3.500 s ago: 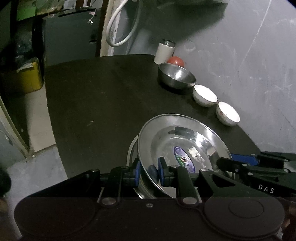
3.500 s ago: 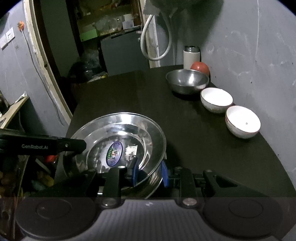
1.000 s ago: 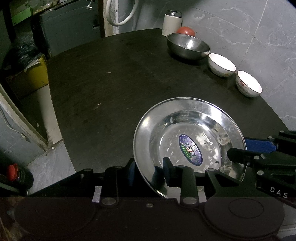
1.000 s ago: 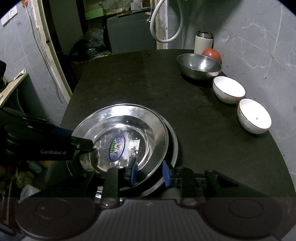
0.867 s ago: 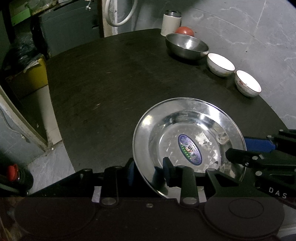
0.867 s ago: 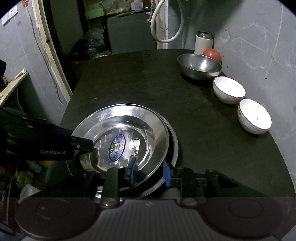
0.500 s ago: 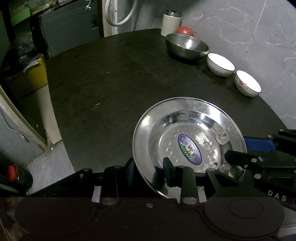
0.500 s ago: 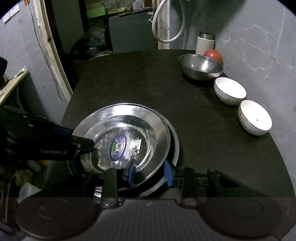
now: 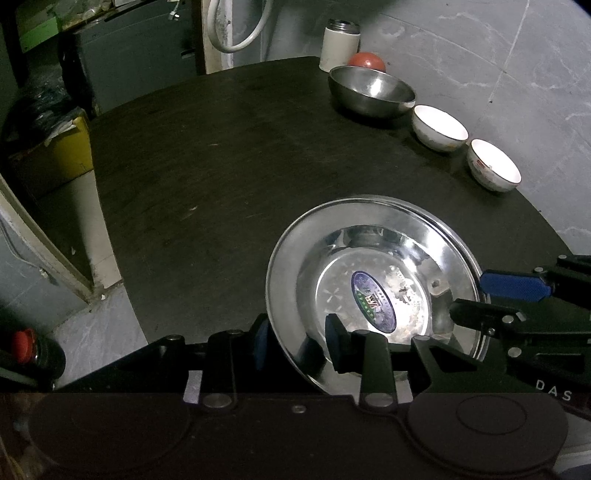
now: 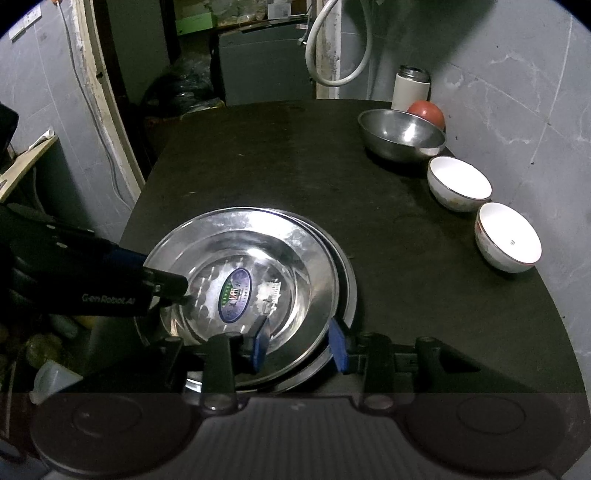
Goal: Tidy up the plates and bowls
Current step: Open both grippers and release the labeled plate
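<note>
A shiny steel plate (image 9: 373,273) with an oval sticker lies on a second steel plate (image 10: 345,280) at the near edge of the dark round table (image 9: 229,155). My left gripper (image 9: 295,338) is open, its jaws astride the top plate's left rim. My right gripper (image 10: 299,345) is open, astride the plates' near right rim; it also shows in the left wrist view (image 9: 491,299). A steel bowl (image 9: 371,92) and two white bowls (image 9: 439,127) (image 9: 493,170) line the far right edge.
A white flask (image 9: 340,44) and a red ball (image 9: 367,61) stand behind the steel bowl, against the grey wall. A yellow bin (image 9: 55,155) and a doorway lie left of the table. A hose (image 9: 236,33) hangs at the back.
Both grippers' jaws have widened around the plate rim, and the top plate has settled onto the lower plate. The bowls have not moved.
</note>
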`<state>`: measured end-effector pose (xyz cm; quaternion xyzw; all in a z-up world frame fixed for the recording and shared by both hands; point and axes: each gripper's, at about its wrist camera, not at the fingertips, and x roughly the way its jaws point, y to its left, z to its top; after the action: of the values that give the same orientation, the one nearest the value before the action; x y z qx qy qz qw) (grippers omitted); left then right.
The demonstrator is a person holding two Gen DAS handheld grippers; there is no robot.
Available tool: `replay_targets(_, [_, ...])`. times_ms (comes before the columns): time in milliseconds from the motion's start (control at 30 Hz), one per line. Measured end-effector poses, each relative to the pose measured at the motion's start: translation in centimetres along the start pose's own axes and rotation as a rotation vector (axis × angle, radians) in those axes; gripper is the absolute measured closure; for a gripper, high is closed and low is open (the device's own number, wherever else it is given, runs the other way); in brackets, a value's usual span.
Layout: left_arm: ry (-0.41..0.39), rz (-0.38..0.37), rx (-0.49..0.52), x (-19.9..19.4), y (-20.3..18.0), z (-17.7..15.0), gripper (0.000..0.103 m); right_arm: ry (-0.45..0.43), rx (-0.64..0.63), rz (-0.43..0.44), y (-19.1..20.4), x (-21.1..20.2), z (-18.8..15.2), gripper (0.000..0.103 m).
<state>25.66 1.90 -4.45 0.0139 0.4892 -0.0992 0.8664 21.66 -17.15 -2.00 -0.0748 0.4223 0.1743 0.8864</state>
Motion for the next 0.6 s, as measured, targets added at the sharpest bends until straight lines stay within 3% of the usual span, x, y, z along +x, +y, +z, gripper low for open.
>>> replay_targets(133, [-0.009, -0.003, -0.007, -0.2, 0.4, 0.0, 0.053, 0.000, 0.000, -0.001, 0.0, 0.0, 0.0, 0.062])
replay_targets(333, [-0.050, 0.011, -0.029, -1.1, 1.3, 0.3, 0.030, -0.022, 0.025, -0.002, -0.8, -0.3, 0.0, 0.044])
replay_targets(567, [-0.093, 0.045, -0.071, -1.7, 2.5, 1.6, 0.001, -0.057, 0.089, -0.002, -2.1, -0.8, 0.1, 0.013])
replay_targets(600, [-0.098, 0.050, -0.078, -1.6, 2.7, 1.8, 0.001, -0.062, 0.099, -0.001, -2.3, -0.8, 0.2, 0.010])
